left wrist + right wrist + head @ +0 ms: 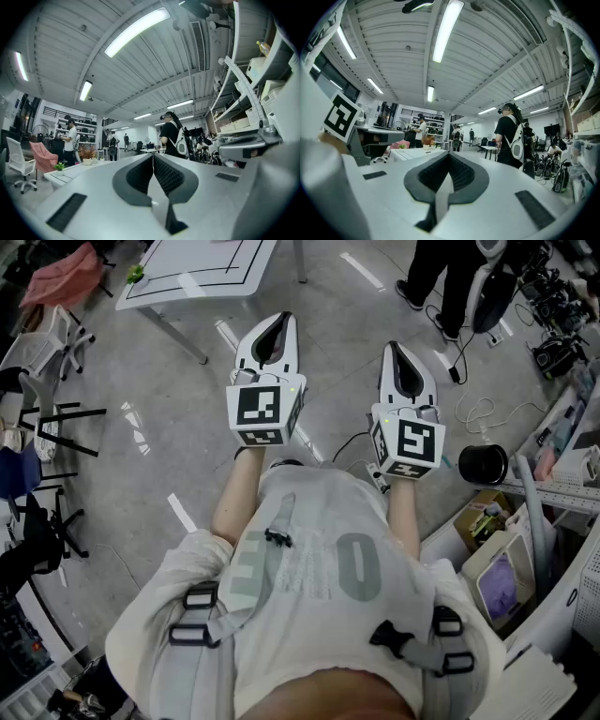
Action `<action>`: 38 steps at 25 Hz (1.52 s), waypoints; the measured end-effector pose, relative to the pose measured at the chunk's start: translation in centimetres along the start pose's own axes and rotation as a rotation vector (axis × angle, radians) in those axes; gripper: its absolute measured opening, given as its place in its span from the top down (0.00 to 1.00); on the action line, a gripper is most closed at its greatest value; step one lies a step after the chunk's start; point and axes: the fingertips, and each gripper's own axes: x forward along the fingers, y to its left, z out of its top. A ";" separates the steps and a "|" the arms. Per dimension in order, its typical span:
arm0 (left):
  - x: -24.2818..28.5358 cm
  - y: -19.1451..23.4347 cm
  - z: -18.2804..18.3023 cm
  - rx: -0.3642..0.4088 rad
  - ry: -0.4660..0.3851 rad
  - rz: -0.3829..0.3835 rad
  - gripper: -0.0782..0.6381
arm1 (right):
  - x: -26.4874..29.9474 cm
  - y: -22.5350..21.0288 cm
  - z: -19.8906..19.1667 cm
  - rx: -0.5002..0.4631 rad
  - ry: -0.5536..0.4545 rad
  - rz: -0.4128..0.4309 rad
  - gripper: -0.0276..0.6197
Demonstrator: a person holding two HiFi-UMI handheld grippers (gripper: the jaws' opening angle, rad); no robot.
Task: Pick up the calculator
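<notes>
No calculator shows in any view. I hold both grippers out level in front of my chest, above the grey floor. In the head view my left gripper (pixel 283 319) sits a little further forward than my right gripper (pixel 395 347), each with its marker cube behind it. The left gripper view has the left gripper (pixel 153 155) with its ribbed black pads meeting at the tips and nothing between them. My right gripper (pixel 449 154) is likewise shut and empty in the right gripper view. Both look out into a large room.
A white table (pixel 202 273) stands ahead on the left, with a pink cloth (pixel 61 277) on a chair beside it. A black cylinder (pixel 483 465), a cardboard box (pixel 480 514) and shelving (pixel 562 486) crowd the right. Cables (pixel 478 413) lie on the floor. A person (pixel 511 136) with a backpack stands ahead.
</notes>
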 end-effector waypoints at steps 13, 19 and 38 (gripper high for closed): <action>0.7 0.5 -1.6 -0.023 0.030 0.038 0.86 | 1.0 -1.5 -1.5 0.096 0.004 0.021 0.95; 2.1 1.9 -0.5 -0.035 0.006 0.072 0.86 | 1.1 -2.7 -0.9 0.105 -0.011 0.020 0.95; 16.6 4.8 2.4 0.003 -0.144 0.005 0.86 | 11.6 -8.8 1.1 0.019 -0.117 -0.032 0.95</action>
